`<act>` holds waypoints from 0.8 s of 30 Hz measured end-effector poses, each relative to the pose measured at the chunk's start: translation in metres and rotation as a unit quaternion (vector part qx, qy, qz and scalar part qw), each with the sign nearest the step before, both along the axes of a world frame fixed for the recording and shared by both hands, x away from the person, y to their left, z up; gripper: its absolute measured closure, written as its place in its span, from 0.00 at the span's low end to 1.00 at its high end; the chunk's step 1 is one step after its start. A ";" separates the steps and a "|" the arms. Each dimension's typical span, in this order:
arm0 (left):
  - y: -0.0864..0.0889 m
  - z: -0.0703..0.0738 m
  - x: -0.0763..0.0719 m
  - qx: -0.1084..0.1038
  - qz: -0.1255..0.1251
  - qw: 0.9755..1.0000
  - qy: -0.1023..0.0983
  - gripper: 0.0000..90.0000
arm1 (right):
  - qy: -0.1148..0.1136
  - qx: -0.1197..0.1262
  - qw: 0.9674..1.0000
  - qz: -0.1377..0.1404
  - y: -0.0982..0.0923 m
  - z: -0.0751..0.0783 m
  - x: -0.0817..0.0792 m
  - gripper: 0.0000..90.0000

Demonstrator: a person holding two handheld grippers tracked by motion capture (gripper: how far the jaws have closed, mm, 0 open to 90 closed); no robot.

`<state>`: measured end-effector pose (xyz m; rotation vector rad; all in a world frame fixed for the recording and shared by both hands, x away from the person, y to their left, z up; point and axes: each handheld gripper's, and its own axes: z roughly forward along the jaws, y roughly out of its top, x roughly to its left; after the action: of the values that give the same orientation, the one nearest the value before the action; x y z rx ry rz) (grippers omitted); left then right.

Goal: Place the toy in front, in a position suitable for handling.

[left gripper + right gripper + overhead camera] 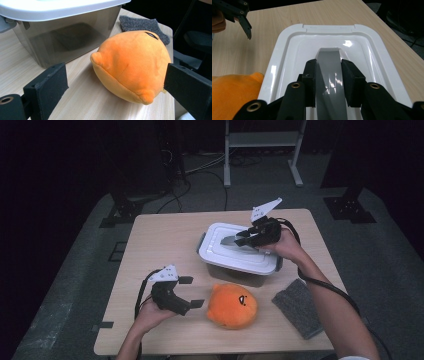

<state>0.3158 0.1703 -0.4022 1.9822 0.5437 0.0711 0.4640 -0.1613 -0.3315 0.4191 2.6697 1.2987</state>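
Note:
A white lid (235, 254) covers a translucent grey box (67, 40) in the middle of the table. My right gripper (241, 240) reaches over the lid from the right, and its jaws are shut on the lid's grey handle (328, 57), one pad on each side (328, 81). An orange plush toy (232, 306) lies in front of the box. My left gripper (193, 292) is held just left of the toy, open. In the left gripper view the toy (130, 62) lies ahead between the wide-apart jaws of the left gripper (117, 91), without being squeezed.
A grey cloth (298, 307) lies on the wooden table (160, 240) right of the toy, near the front right corner. A white metal frame (262, 150) stands on the floor beyond the table. Bare tabletop stretches left of the box.

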 end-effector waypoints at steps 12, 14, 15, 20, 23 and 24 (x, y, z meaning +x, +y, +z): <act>0.001 0.000 -0.001 0.000 0.000 1.000 0.000 0.05 | -0.004 0.009 1.000 -0.010 -0.003 -0.001 -0.002 0.68; 0.000 0.000 -0.001 0.000 0.000 1.000 -0.001 0.05 | -0.005 0.011 1.000 -0.013 -0.005 0.000 -0.003 0.66; 0.000 0.000 -0.001 0.000 0.000 1.000 0.000 0.05 | -0.004 0.012 1.000 -0.016 -0.005 0.000 -0.004 0.65; -0.001 0.000 -0.001 0.001 -0.002 1.000 -0.001 0.05 | -0.007 0.014 1.000 -0.020 -0.010 0.000 -0.006 0.63; -0.001 0.000 -0.001 0.000 -0.002 1.000 -0.001 0.05 | -0.007 0.014 1.000 -0.023 -0.012 -0.001 -0.007 0.63; -0.001 0.000 -0.001 0.001 -0.003 1.000 -0.002 0.05 | -0.007 0.014 1.000 -0.023 -0.013 -0.002 -0.007 0.63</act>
<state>0.3147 0.1693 -0.4018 1.9855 0.5356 0.0727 0.4568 -0.1739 -0.3332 0.4693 2.6172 1.3211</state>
